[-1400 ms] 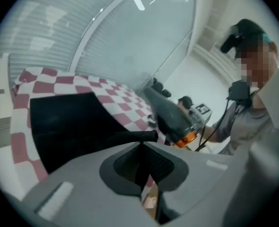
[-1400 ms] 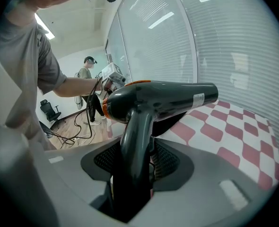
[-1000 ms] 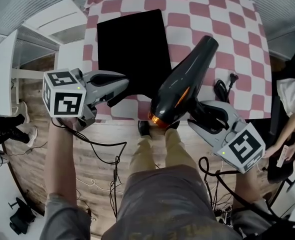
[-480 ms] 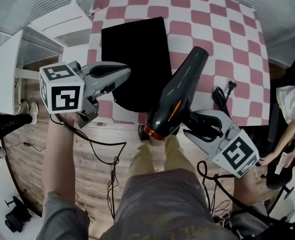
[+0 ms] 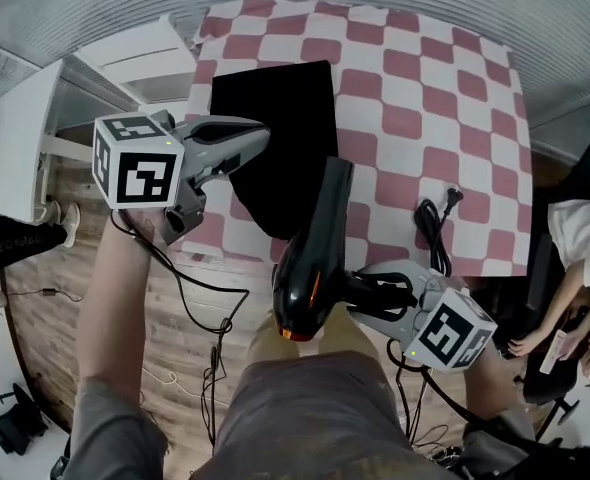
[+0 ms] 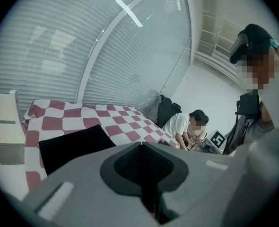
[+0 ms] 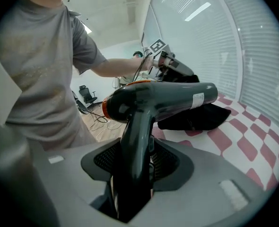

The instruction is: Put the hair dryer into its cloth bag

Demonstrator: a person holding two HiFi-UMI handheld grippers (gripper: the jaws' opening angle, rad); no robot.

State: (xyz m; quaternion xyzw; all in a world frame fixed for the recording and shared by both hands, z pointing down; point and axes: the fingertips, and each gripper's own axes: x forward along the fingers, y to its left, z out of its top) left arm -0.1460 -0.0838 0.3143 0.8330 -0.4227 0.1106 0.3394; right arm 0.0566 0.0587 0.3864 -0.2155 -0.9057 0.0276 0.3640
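My tabletop (image 5: pixel 415 78), under a red-and-white checked cloth, fills the upper middle of the frame. A black cloth bag (image 5: pixel 275 138) lies flat on its left part. A coiled black cord (image 5: pixel 435 230) with its plug lies at lower right.

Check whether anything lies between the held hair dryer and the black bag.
Nothing visible does. The hair dryer in the right gripper points its nozzle at the bag, close to its right edge. The left gripper, shut and empty, sits at the bag's left edge, off that path.
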